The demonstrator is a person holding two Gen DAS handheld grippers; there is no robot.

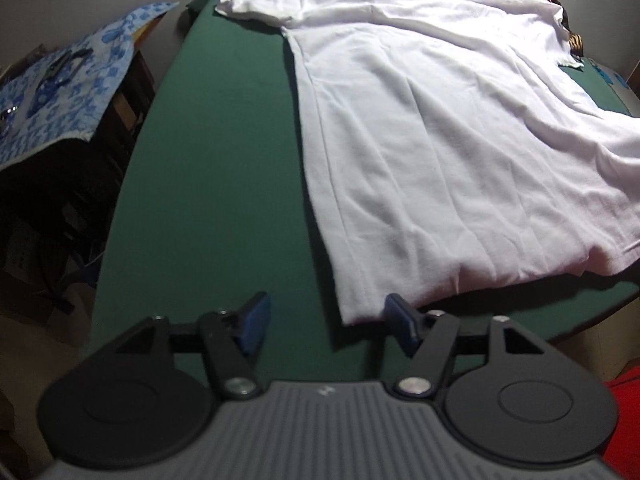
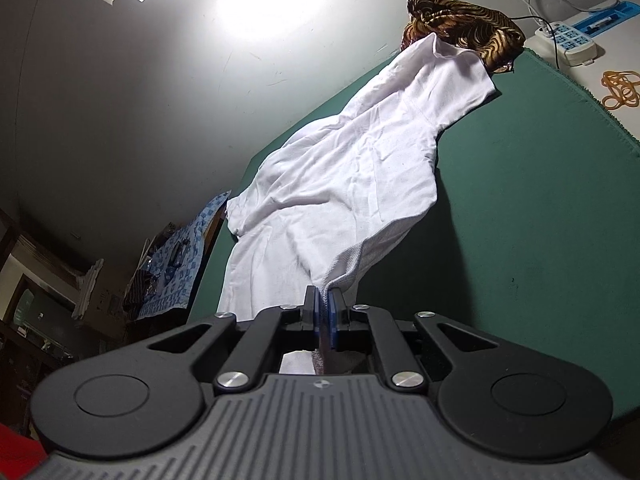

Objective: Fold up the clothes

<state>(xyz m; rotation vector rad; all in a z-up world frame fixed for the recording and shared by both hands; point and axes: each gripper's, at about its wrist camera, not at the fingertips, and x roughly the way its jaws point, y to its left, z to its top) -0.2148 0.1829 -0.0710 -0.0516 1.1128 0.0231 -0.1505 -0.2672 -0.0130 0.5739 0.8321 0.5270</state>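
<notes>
A white T-shirt [image 1: 432, 128] lies spread on the green table cover [image 1: 224, 184], one sleeve at the far left. My left gripper [image 1: 326, 320] stands open just above the near edge; the shirt's near left hem corner lies between its blue pads, close to the right pad [image 1: 400, 322], and neither pad presses on it. In the right wrist view the same T-shirt [image 2: 340, 184] rises off the green cover [image 2: 520, 208] toward my right gripper [image 2: 325, 308], which is shut on a bunched part of the hem and holds it lifted.
A brown patterned cloth [image 2: 464, 28] lies at the table's far end beside the shirt. A white power strip [image 2: 568, 42] and rubber bands [image 2: 620, 88] lie beyond the cover's right edge. A blue floral cloth [image 1: 68, 80] covers furniture left of the table. Something red [image 1: 624, 420] sits at near right.
</notes>
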